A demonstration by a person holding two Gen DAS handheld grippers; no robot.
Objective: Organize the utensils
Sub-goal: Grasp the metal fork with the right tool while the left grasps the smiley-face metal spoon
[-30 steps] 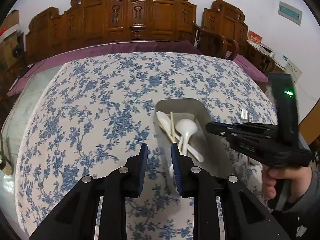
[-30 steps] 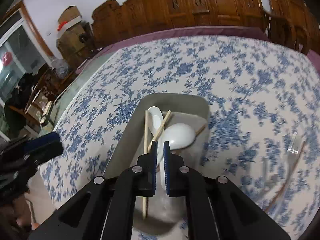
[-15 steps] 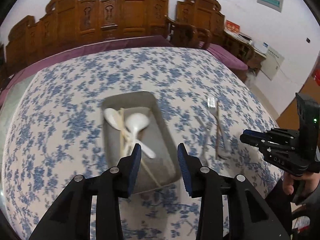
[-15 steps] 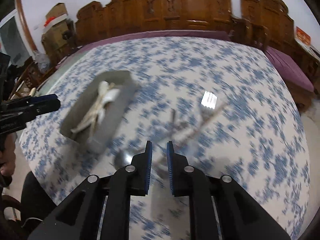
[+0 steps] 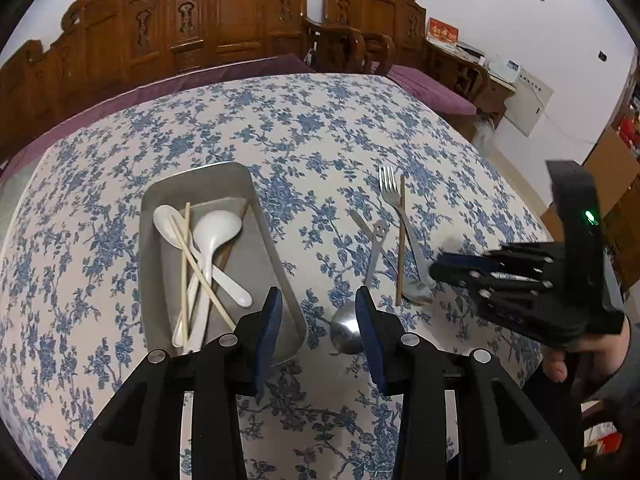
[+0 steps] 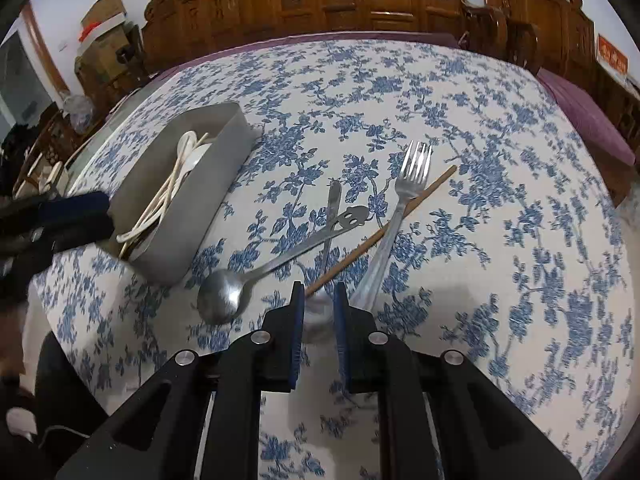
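Observation:
A grey metal tray (image 5: 160, 264) (image 6: 208, 184) holds white spoons (image 5: 216, 228) and pale chopsticks (image 5: 185, 264). To its right on the cloth lie a metal spoon (image 5: 346, 326) (image 6: 224, 296), a fork (image 5: 394, 200) (image 6: 414, 168), a brown chopstick (image 5: 400, 248) (image 6: 384, 232) and another metal utensil (image 6: 330, 216). My left gripper (image 5: 318, 316) is open above the tray's near right corner and the spoon bowl. My right gripper (image 6: 318, 308) is open and empty, just above the near ends of the chopstick and fork; it shows in the left wrist view (image 5: 452, 270).
The table has a blue floral cloth (image 5: 304, 128). Carved wooden chairs (image 5: 240, 20) line the far side. Cardboard boxes (image 6: 104, 20) stand at the far left. The table's near edge drops off below both grippers.
My right gripper left the tray, swung right to the loose utensils and opened a little. My left gripper opened wider and turned to face the tray and the loose utensils.

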